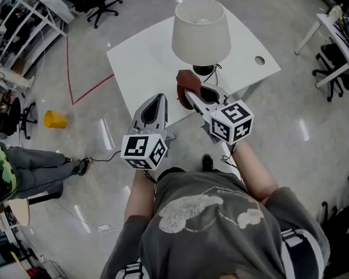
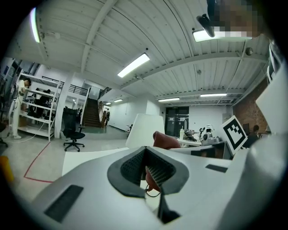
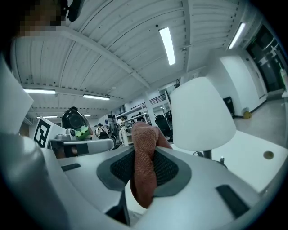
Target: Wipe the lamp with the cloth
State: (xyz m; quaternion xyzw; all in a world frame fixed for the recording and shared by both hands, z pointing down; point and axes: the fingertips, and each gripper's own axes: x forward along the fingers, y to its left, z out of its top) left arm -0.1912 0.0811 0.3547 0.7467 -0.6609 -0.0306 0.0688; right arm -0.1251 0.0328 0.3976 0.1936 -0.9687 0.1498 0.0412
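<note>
On the white table [image 1: 142, 62]: white-shaded lamp [image 1: 200, 31] | right gripper [image 1: 188, 95] jaws clamp rust-brown terry cloth [image 3: 144, 148]; left gripper [image 1: 159, 98] jaws together, empty

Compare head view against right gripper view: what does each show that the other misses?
Head view only: the black base under the lamp, the full outline of the white table, and the marker cube on the right gripper. Right gripper view only: the brown cloth pinched between the ribbed pads, and the ceiling lights. Both: the right gripper holding the cloth near the lamp.
</note>
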